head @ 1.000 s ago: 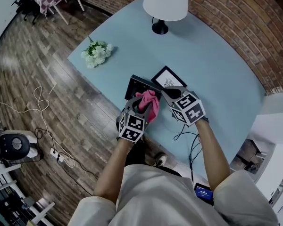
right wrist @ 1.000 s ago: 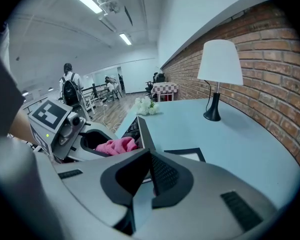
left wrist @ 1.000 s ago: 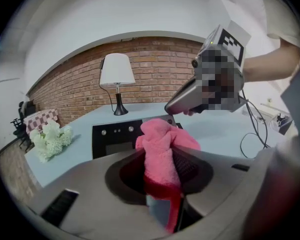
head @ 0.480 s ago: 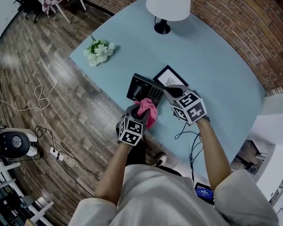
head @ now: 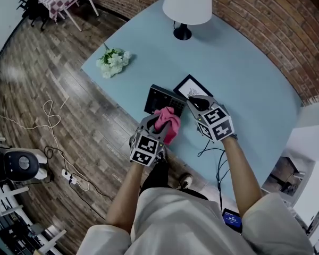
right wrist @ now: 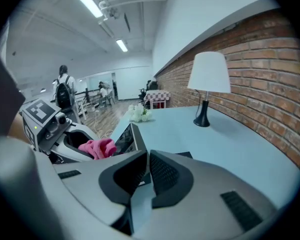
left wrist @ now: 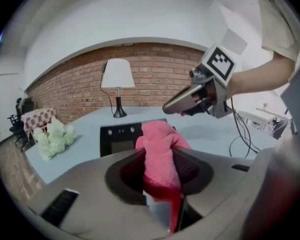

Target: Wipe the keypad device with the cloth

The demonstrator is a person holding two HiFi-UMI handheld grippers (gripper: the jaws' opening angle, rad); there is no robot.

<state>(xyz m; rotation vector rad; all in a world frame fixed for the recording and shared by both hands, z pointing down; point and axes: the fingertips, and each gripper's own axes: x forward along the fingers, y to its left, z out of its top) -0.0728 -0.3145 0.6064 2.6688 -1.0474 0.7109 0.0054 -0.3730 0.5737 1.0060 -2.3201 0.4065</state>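
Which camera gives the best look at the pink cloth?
The left gripper view: the cloth sits large and central, pinched in the jaws. The head view shows it small; the right gripper view only a bunched end.

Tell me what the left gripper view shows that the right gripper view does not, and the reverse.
Only the left gripper view: the marker cube on the right gripper. Only the right gripper view: the marker cube on the left gripper, people far off, ceiling lights. Both: the pink cloth clamped in the left gripper, the keypad device, the lamp, the flowers, the brick wall.
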